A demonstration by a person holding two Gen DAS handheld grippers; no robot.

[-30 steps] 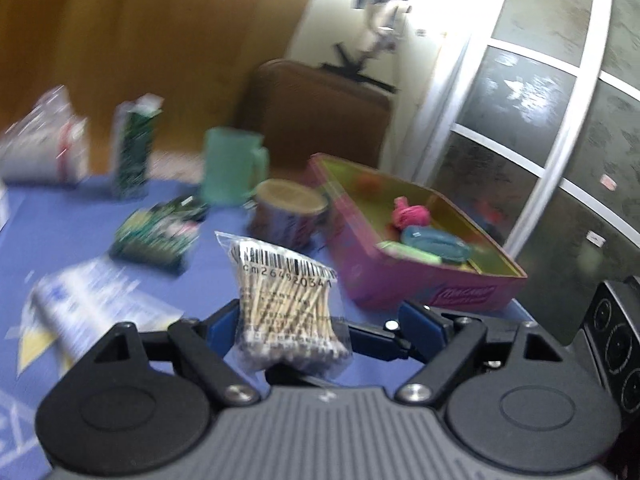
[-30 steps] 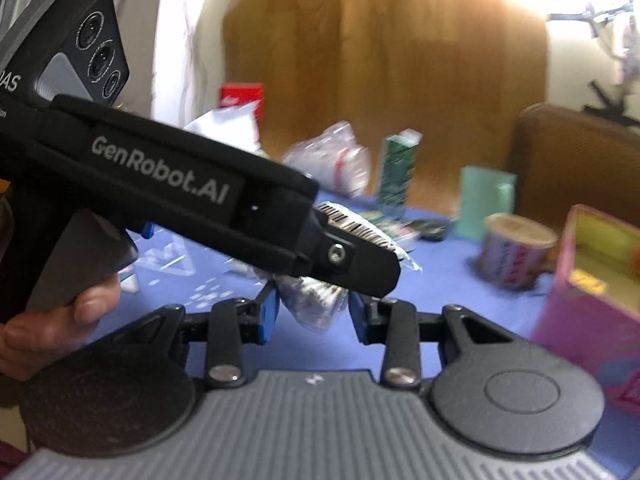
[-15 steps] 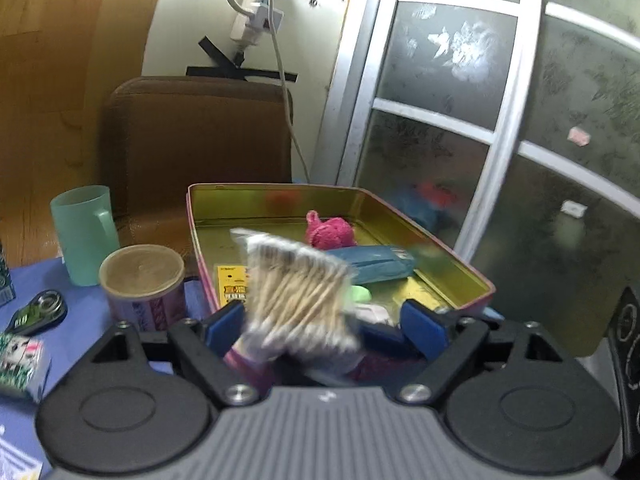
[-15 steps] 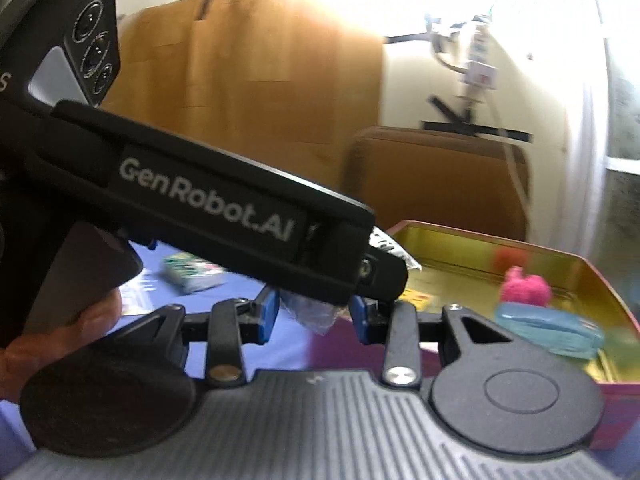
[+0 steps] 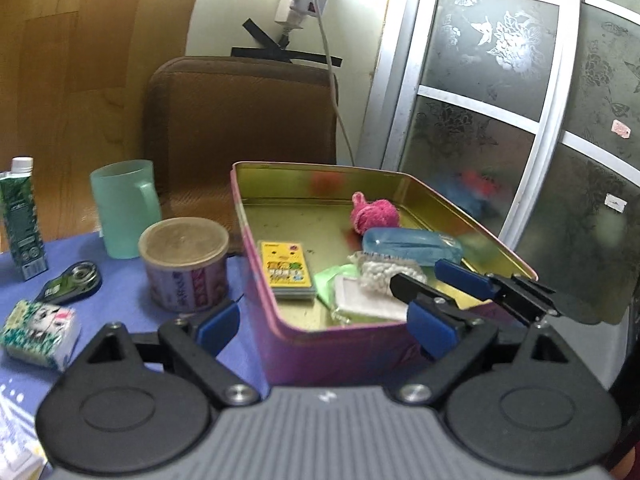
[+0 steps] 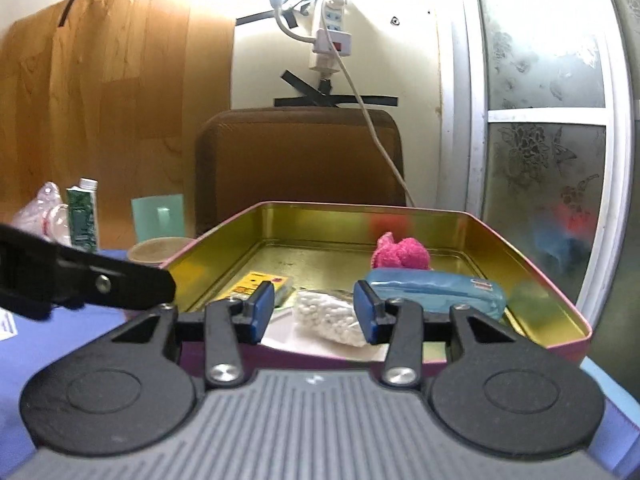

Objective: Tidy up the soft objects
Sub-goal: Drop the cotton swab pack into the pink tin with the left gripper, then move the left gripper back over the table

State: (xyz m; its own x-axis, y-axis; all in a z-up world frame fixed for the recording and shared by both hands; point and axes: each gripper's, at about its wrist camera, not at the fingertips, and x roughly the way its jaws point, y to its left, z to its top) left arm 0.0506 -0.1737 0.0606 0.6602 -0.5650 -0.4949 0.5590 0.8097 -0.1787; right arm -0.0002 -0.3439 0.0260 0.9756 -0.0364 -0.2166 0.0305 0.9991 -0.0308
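Hovering with the left gripper (image 5: pixel 324 328) at the near wall of the pink tin (image 5: pixel 280 332), jaws spread wide after just opening, nothing between them. Keeping the right gripper (image 6: pixel 314 312) low over the same near edge, jaws also just opening and now slack. Framing the cotton swab packet (image 6: pixel 328 316) between the blue pads without squeezing it, though touching the right-hand pad or only sitting beside it is hard to tell. Leaving that packet lying inside the tin close to its near edge, partly over a white pad (image 5: pixel 368 304) and a green pouch (image 5: pixel 326 280), so judging this delivery as good as done. Sharing the tin floor with a yellow card pack (image 5: pixel 286 270) towards the left wall, a blue packet (image 5: pixel 412 242) along the right wall and a pink knitted toy (image 5: pixel 376 214) nearer the far right corner. Waiting outside on the blue tablecloth (image 5: pixel 120 308), by the table's near left edge, a patterned tissue pack (image 5: pixel 38 334), probably the next soft thing to be collecting. Standing further back, a correction tape (image 5: pixel 72 282), a lidded can (image 5: pixel 184 264) just beside the tin's left wall, a green mug (image 5: pixel 126 208) and a carton (image 5: pixel 22 220) at the far edge, likely staying put as hard items. Reckoning the sorting well along but not finishing yet.
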